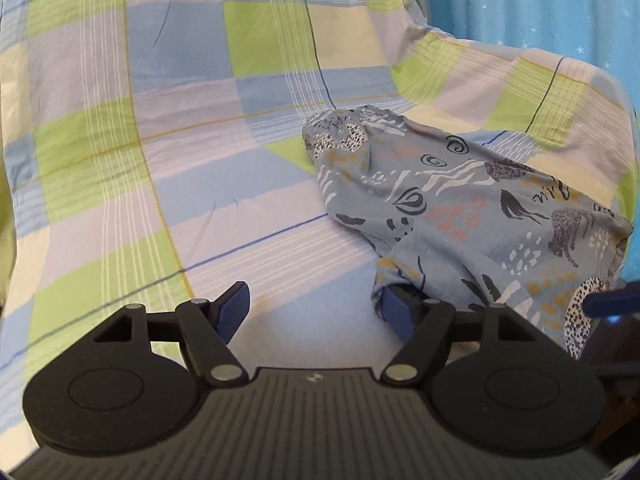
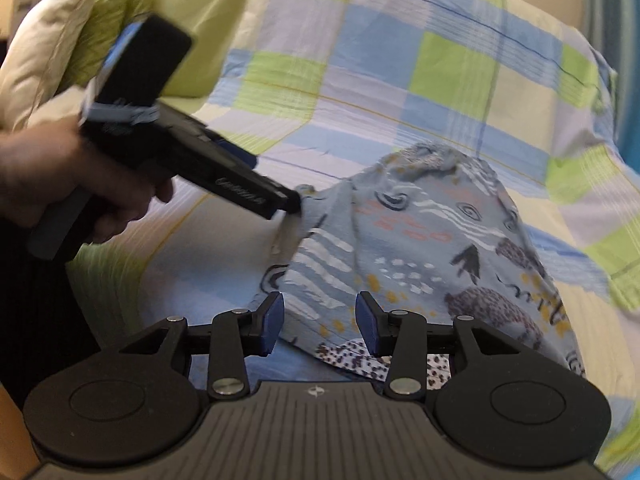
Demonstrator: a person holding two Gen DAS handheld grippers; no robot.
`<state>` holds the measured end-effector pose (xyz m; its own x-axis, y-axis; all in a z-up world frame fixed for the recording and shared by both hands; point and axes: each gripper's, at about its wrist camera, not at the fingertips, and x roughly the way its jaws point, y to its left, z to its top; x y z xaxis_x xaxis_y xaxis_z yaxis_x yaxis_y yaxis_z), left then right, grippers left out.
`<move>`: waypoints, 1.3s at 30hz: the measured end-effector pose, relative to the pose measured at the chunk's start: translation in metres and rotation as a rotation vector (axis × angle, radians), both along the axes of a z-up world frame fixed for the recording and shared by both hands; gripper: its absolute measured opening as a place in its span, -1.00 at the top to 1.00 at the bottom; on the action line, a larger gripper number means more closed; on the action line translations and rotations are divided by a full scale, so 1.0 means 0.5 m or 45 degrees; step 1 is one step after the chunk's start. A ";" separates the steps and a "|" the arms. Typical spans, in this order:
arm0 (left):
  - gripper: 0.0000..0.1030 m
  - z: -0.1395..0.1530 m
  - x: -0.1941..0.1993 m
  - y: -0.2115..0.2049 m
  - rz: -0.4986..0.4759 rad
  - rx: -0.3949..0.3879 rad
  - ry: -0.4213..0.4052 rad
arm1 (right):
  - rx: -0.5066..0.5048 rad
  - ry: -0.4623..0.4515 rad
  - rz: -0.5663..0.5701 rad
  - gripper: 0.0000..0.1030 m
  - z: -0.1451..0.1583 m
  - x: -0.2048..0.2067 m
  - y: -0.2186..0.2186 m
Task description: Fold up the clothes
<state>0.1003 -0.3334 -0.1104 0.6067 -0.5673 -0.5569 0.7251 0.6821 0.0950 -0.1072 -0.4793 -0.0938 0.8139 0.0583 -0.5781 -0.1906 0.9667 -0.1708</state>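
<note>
Right wrist view: one patterned garment (image 2: 420, 240) on one checked sheet (image 2: 400, 60); both claws (image 2: 319, 326) (image 1: 316, 312) released.

bed: covered w/ checked sheet (image 1: 180, 120), green/blue/lilac/cream squares, thin dark lines, creased
pillows (image 2: 60, 40): cream + lime green, upper left in right wrist view
curtain (image 1: 540, 0): bright blue w/ small pale stars, behind bed
light: soft, even

A blue-grey animal-print garment (image 1: 460, 216) lies rumpled, seemingly part-folded, on the bed.
</note>
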 end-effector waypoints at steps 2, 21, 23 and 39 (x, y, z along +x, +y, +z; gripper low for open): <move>-0.36 -0.006 0.009 0.006 0.016 -0.022 0.052 | -0.043 0.012 0.029 0.17 -0.007 0.006 0.013; -0.40 0.024 -0.011 0.054 -0.069 -0.063 0.027 | 0.995 -0.090 -0.284 0.99 0.029 0.013 -0.187; -0.41 0.028 -0.020 0.048 -0.112 -0.064 0.015 | 1.249 -0.068 -0.310 0.97 0.006 0.012 -0.225; -0.41 0.017 -0.059 -0.022 -0.194 0.016 -0.344 | 1.063 0.083 -0.295 0.66 -0.007 0.035 -0.188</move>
